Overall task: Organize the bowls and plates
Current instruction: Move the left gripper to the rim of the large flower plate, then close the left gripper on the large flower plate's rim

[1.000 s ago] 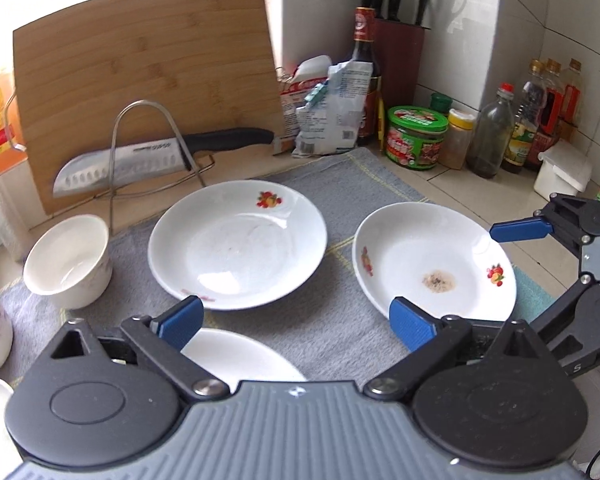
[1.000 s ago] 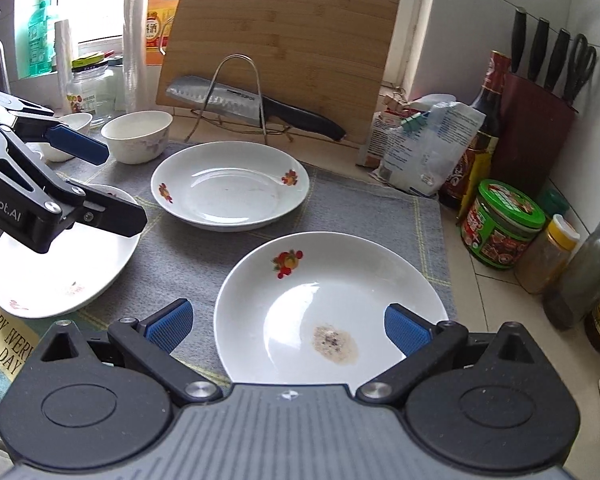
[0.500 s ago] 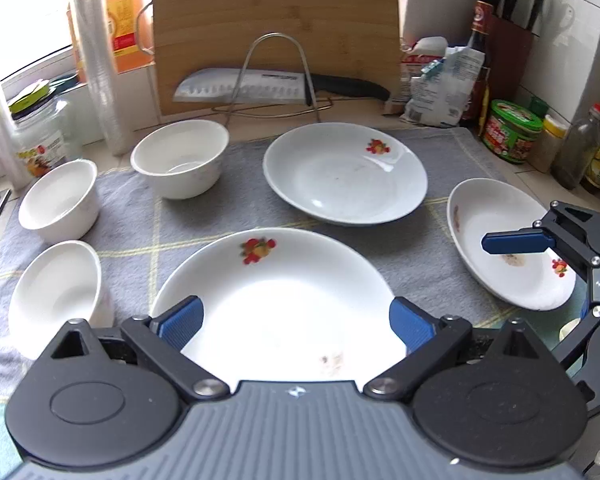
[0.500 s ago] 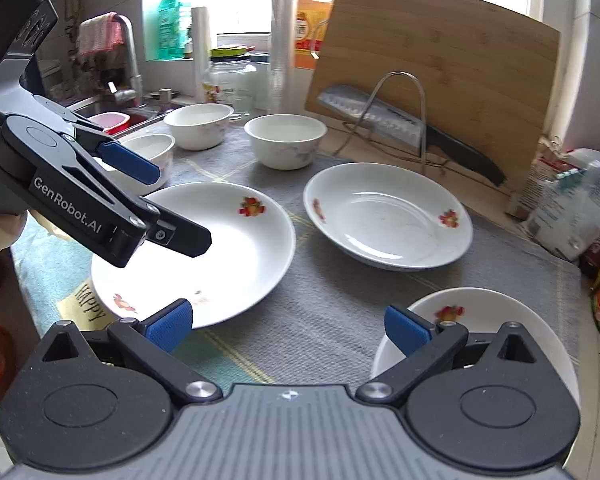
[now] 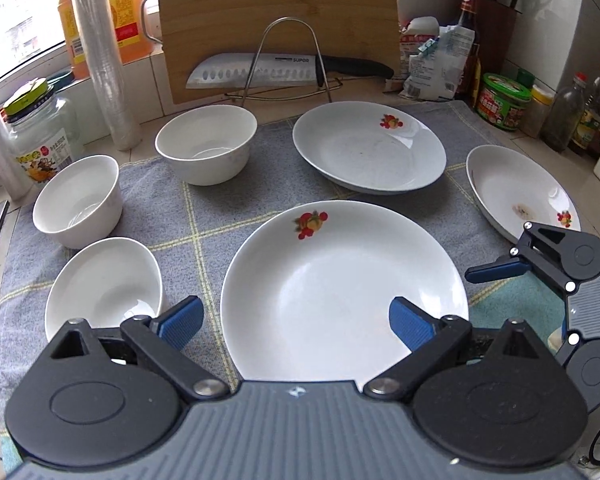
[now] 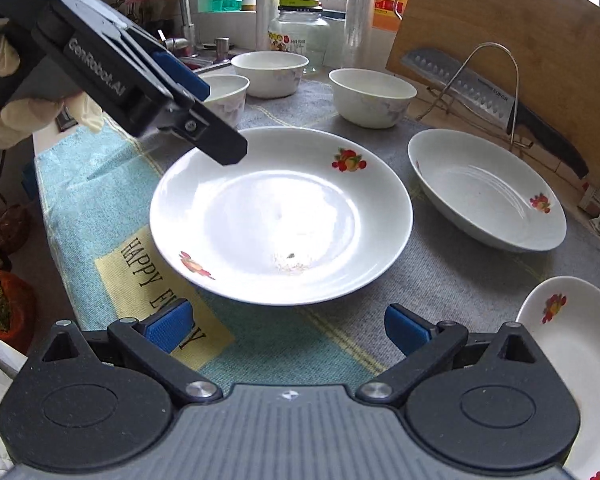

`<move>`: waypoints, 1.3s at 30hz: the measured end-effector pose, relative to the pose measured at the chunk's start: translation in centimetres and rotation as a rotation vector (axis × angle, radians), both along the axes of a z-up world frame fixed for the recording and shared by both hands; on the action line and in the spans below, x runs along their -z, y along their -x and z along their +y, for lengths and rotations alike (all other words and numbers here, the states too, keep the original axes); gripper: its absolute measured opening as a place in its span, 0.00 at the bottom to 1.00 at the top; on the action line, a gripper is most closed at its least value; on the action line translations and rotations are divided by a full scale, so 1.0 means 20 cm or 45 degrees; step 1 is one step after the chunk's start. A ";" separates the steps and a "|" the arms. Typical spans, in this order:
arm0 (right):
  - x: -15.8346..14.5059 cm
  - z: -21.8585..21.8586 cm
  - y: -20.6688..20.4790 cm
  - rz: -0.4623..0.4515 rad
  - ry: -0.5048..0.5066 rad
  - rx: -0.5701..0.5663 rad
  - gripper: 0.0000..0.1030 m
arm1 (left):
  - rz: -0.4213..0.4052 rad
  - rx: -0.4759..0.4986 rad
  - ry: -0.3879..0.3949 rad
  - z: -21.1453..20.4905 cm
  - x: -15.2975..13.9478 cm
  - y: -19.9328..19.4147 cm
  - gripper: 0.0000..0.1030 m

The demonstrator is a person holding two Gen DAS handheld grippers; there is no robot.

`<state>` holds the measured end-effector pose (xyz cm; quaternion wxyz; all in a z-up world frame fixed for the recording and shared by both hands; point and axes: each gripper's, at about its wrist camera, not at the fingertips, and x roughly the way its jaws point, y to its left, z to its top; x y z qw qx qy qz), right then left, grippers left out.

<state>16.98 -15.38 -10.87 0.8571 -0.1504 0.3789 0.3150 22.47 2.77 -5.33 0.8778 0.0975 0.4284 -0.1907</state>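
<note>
- Your left gripper [image 5: 296, 320] hovers with its fingers spread wide over the near plate [image 5: 340, 280], gripping nothing; the plate holds only a few crumbs.
- Ahead of that gripper sits the far plate [image 5: 368, 148], bare inside; off to its right lies the stained plate [image 5: 516, 192], a brown smear in its well.
- To its left, three bowls [image 5: 206, 142] stand on the grey cloth [image 5: 172, 216], all empty.
- Your right gripper [image 6: 286, 328] is likewise spread, empty, just short of the near plate's rim.

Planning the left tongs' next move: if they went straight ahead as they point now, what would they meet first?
Most likely the nearest plate, lying between the open left tongs; height above it is unclear.
</note>
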 end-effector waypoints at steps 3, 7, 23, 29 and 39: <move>0.04 0.05 0.02 -0.002 0.021 0.026 1.00 | 0.006 0.079 -0.004 0.01 0.00 -0.03 0.96; 0.06 0.08 0.02 0.011 0.004 0.069 1.00 | 0.019 0.174 -0.004 0.01 -0.01 -0.08 0.96; 0.09 0.08 0.02 -0.038 -0.046 0.111 1.00 | 0.204 0.348 -0.088 -0.08 0.09 -0.47 0.78; 0.09 0.07 0.02 -0.052 -0.057 0.106 1.00 | 0.302 0.366 -0.077 -0.10 0.14 -0.53 0.72; 0.10 0.09 -0.01 -0.080 -0.079 0.113 1.00 | 0.390 0.403 -0.111 -0.13 0.20 -0.59 0.69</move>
